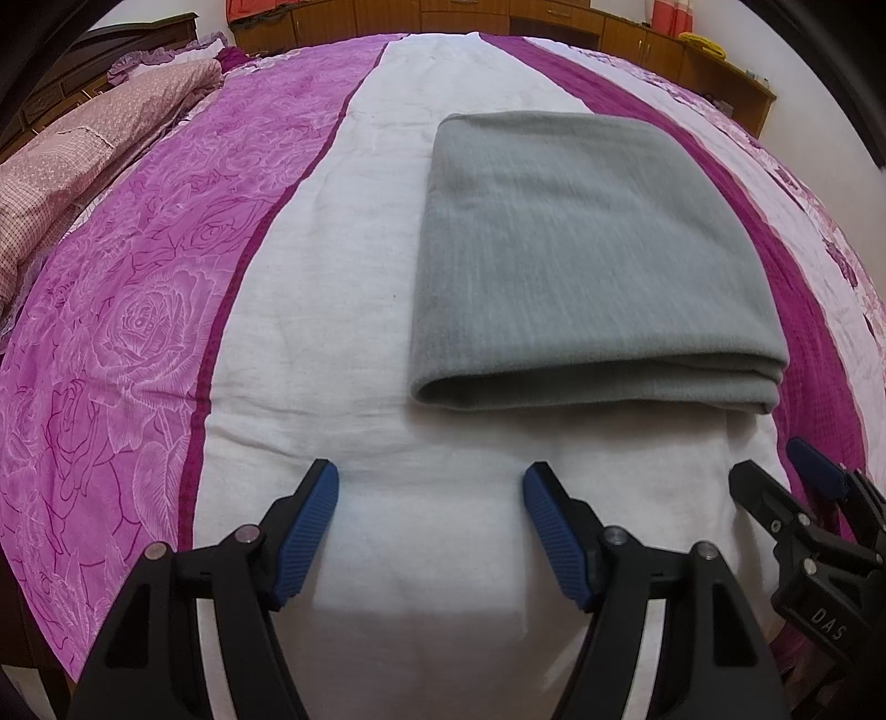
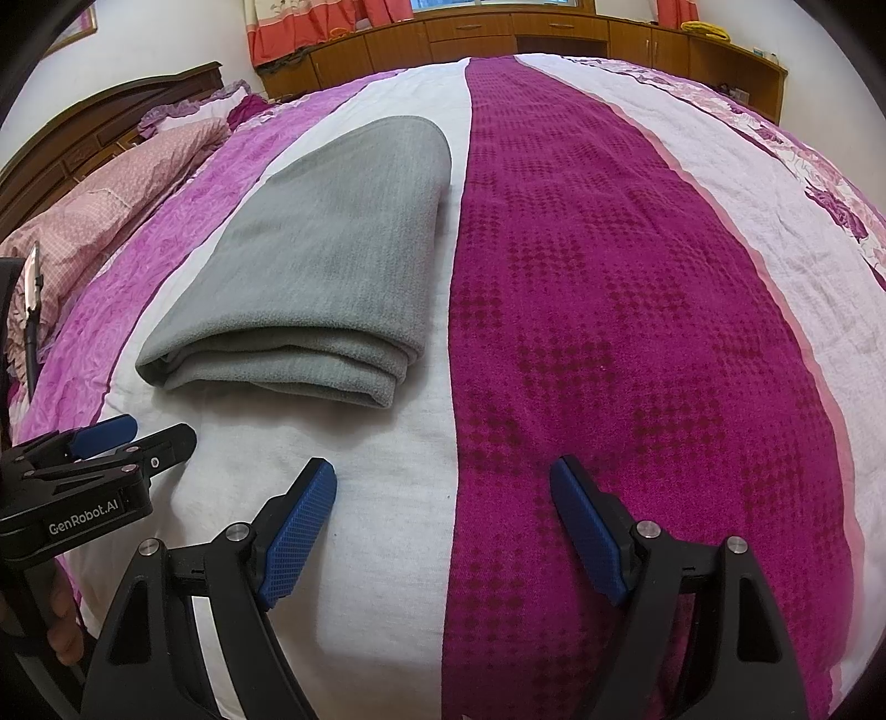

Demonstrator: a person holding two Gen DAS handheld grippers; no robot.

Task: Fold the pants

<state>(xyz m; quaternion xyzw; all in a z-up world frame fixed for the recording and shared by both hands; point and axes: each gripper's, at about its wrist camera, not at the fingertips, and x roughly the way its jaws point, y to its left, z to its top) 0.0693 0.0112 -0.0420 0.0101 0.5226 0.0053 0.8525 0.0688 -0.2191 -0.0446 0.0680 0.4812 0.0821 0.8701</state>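
Observation:
The grey pants (image 1: pixel 587 260) lie folded into a thick rectangle on the white stripe of the bedspread (image 1: pixel 343 310), the stacked fold edges facing me. In the right wrist view the same grey pants (image 2: pixel 326 266) sit up and to the left. My left gripper (image 1: pixel 431 479) stands open over bare white cloth, a short way in front of the pants' near edge. My right gripper (image 2: pixel 443 476) is open too, over the border of white and magenta stripes, to the right of the pants. Nothing is between either pair of fingers. Each gripper shows at the other view's edge: the right gripper (image 1: pixel 775 465), the left gripper (image 2: pixel 149 435).
The bedspread (image 2: pixel 609 332) has pink rose, white and magenta stripes. Pink pillows (image 1: pixel 83 144) lie at the far left by a dark headboard (image 2: pixel 111 111). Wooden cabinets (image 2: pixel 498 33) line the far wall beyond the bed.

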